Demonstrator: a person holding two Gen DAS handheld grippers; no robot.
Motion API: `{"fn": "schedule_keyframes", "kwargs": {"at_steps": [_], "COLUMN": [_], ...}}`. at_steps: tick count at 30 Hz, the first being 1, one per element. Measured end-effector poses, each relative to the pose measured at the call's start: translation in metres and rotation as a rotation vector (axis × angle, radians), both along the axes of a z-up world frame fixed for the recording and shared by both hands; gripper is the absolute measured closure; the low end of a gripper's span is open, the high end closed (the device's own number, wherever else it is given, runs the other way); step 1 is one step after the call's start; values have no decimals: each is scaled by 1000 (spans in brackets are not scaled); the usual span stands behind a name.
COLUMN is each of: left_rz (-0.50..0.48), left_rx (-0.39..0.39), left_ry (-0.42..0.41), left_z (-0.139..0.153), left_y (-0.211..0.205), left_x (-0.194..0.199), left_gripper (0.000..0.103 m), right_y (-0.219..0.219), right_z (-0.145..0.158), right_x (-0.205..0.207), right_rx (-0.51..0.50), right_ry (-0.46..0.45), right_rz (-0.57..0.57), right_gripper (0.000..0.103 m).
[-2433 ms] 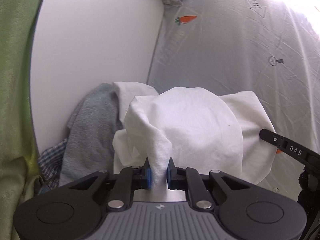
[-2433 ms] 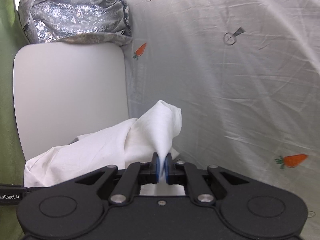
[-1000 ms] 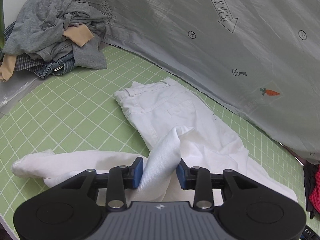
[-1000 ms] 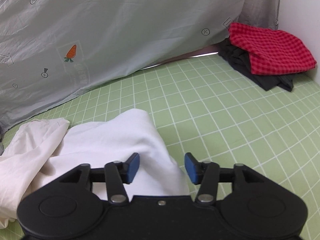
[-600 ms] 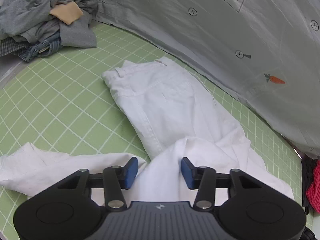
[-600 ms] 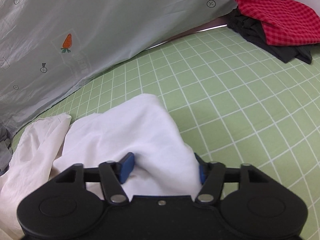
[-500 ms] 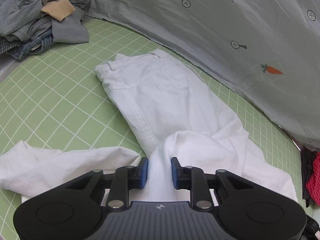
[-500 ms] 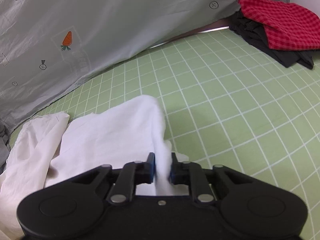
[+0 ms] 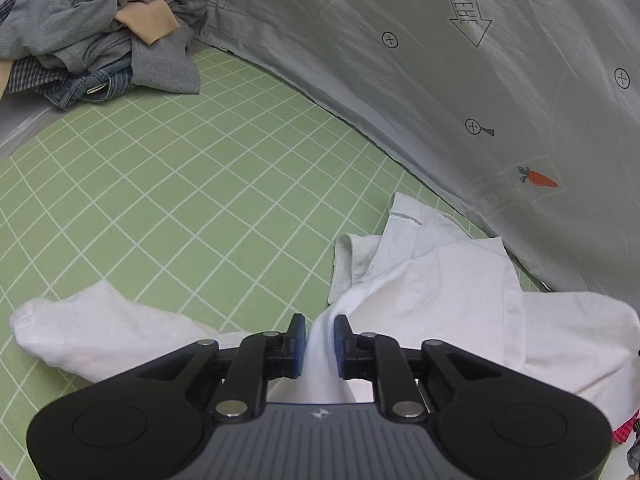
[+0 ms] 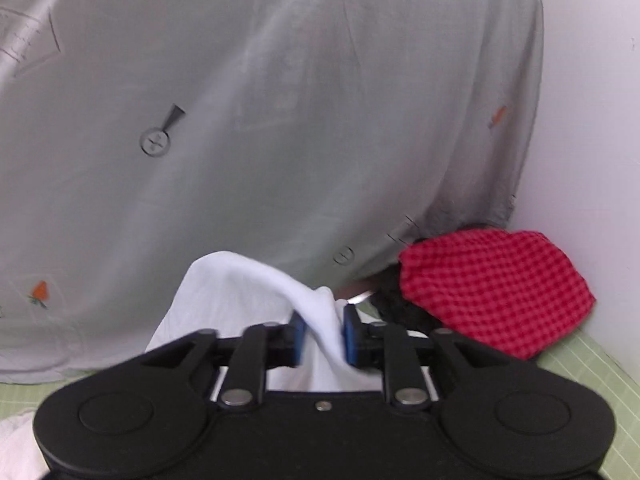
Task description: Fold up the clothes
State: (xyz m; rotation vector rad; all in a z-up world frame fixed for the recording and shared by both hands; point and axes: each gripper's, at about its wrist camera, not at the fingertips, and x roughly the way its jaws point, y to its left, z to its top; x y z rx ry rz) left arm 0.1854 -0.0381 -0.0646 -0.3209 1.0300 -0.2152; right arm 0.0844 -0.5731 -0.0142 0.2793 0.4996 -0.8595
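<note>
The left gripper (image 9: 320, 340) pinches a fold of the white pants (image 9: 448, 280), which lie on the green mat (image 9: 180, 200). The right gripper (image 10: 323, 338) pinches another fold of them. A gray pile (image 9: 96, 28) sits at 11 o'clock. A red cloth (image 10: 496, 292) lies at 3 o'clock.

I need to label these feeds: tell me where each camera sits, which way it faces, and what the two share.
Left wrist: sits on the left claw, looking down and forward over the green grid mat toward the grey clothes pile; its own black fingers pinch the white garment.
Right wrist: sits on the right claw, facing the grey printed sheet and the red checked cloth; its fingers grip white fabric.
Shared: the white garment, sheet and mat.
</note>
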Motion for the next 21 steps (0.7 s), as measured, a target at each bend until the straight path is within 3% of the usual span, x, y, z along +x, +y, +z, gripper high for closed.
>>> {"fn": "schedule_keyframes", "kwargs": {"at_steps": [1, 3, 4, 6, 8, 11, 21], "left_rz": [-4, -11, -8, 0, -1, -39, -164], "left_rx": [4, 13, 11, 19, 45, 87, 136], "left_ry": [-13, -38, -51, -63, -79, -103, -68], "left_z": [2, 7, 11, 16, 22, 29, 16], "left_y": [1, 2, 4, 10, 18, 35, 126], "left_x": [-3, -9, -11, -13, -16, -23, -21], "left_gripper": [81, 63, 57, 37, 30, 24, 20], "right_y": [6, 23, 35, 66, 98, 149, 312], "right_z": [-5, -17, -26, -43, -58, -76, -92], "right_x": [-7, -24, -34, -46, -59, -74, -76], "right_rx": [11, 30, 43, 74, 115, 181, 273], "right_ry": [1, 6, 21, 53, 81, 107, 120], "right_rz": [9, 39, 50, 59, 69, 76, 90], "right_gripper": [45, 38, 26, 18, 17, 8, 8]}}
